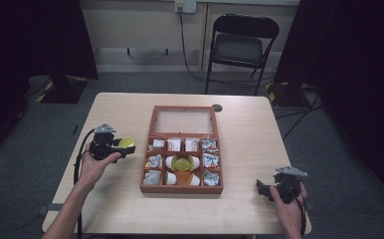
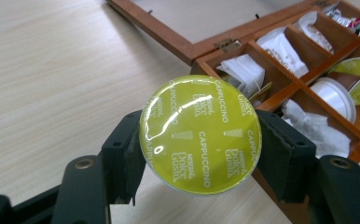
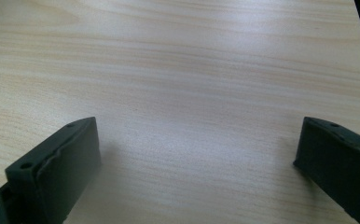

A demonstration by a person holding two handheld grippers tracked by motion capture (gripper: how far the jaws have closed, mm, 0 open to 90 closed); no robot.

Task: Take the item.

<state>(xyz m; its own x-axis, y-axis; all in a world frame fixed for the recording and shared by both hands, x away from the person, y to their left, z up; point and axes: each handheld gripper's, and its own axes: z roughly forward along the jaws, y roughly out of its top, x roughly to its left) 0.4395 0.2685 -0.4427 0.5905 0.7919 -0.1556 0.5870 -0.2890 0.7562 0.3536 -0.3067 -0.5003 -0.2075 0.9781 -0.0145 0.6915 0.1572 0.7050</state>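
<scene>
A yellow-green capsule [image 2: 200,134], its foil lid printed with the word CAPPUCCINO, was clamped between the two black jaws of the left tool [image 2: 200,154], one jaw pressed against each side of its rim. The lid was turned toward the left gripper view's camera. In the high view the capsule [image 1: 126,143] was seen held above the bare worktop [image 1: 115,199], just to the left of the wooden box [image 1: 182,189] and apart from it, with the left tool [image 1: 123,147] gripped in the person's left hand [image 1: 96,164].

The box lay near the middle of the worktop with its glazed lid [image 1: 183,121] folded open and flat behind it. Its compartments were filled with white sachets [image 2: 243,70] and white pods [image 2: 334,95]; another yellow-green capsule [image 1: 182,162] was seen in the middle compartment.

The right tool [image 1: 264,189] was held in the right hand [image 1: 287,209] near the worktop's right front corner, well apart from the box. Its jaws were spread wide, and in the right gripper view nothing but pale wood grain [image 3: 187,93] was seen between them.
</scene>
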